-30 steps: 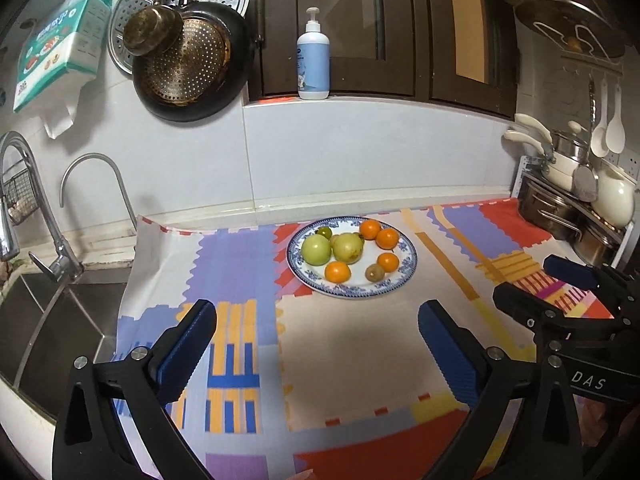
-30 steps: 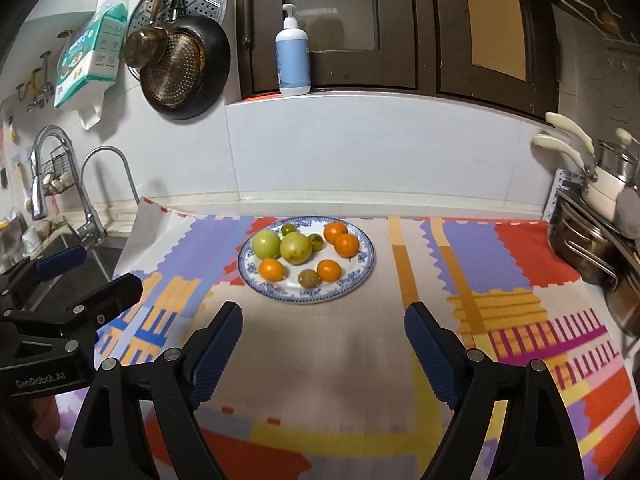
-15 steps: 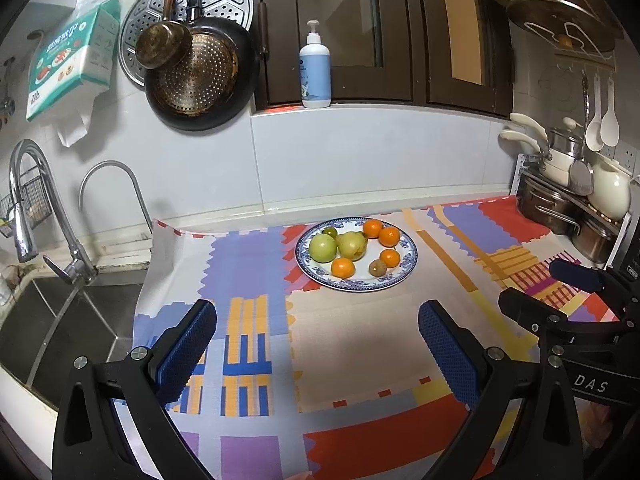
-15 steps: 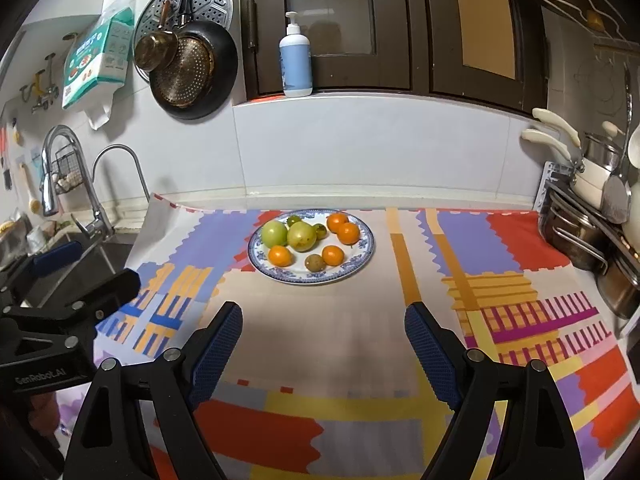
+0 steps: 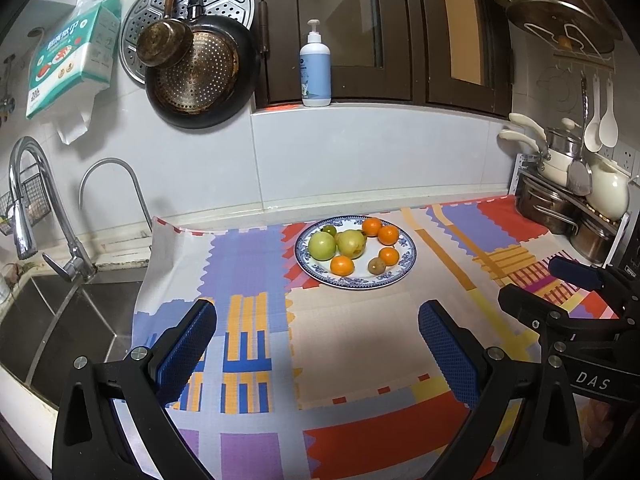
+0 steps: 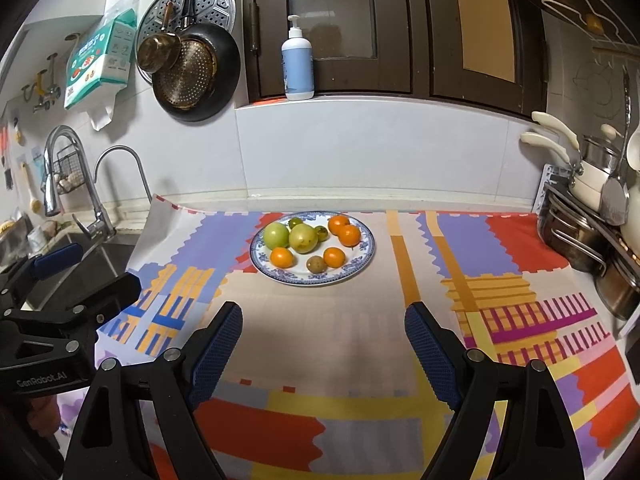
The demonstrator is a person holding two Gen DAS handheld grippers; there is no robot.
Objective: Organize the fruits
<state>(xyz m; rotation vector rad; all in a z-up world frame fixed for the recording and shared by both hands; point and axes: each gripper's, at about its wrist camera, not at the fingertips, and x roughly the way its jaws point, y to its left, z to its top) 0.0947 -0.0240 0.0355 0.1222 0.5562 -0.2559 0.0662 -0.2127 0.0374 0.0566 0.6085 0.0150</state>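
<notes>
A blue-patterned plate (image 5: pixel 404 268) (image 6: pixel 360 264) sits on a colourful mat and holds several fruits: a green apple (image 5: pixel 322 245) (image 6: pixel 276 235), a yellow-green pear (image 5: pixel 351 243) (image 6: pixel 303 238), several oranges (image 5: pixel 342 265) (image 6: pixel 282 257) and a brown kiwi (image 5: pixel 376 265) (image 6: pixel 316 265). My left gripper (image 5: pixel 318 338) hovers open over the mat, well short of the plate, nothing between its blue pads. My right gripper (image 6: pixel 323 338) is likewise open and empty, the plate ahead of it. Each gripper shows at the edge of the other's view.
A sink (image 5: pixel 52 320) with taps lies at the left. Pans (image 5: pixel 200 72) hang on the wall, and a soap bottle (image 5: pixel 315 68) stands on the sill. Stacked pots and utensils (image 5: pixel 560 200) crowd the right end of the counter.
Both views have drawn back from the plate, which now looks smaller and farther. Both grippers stay open.
</notes>
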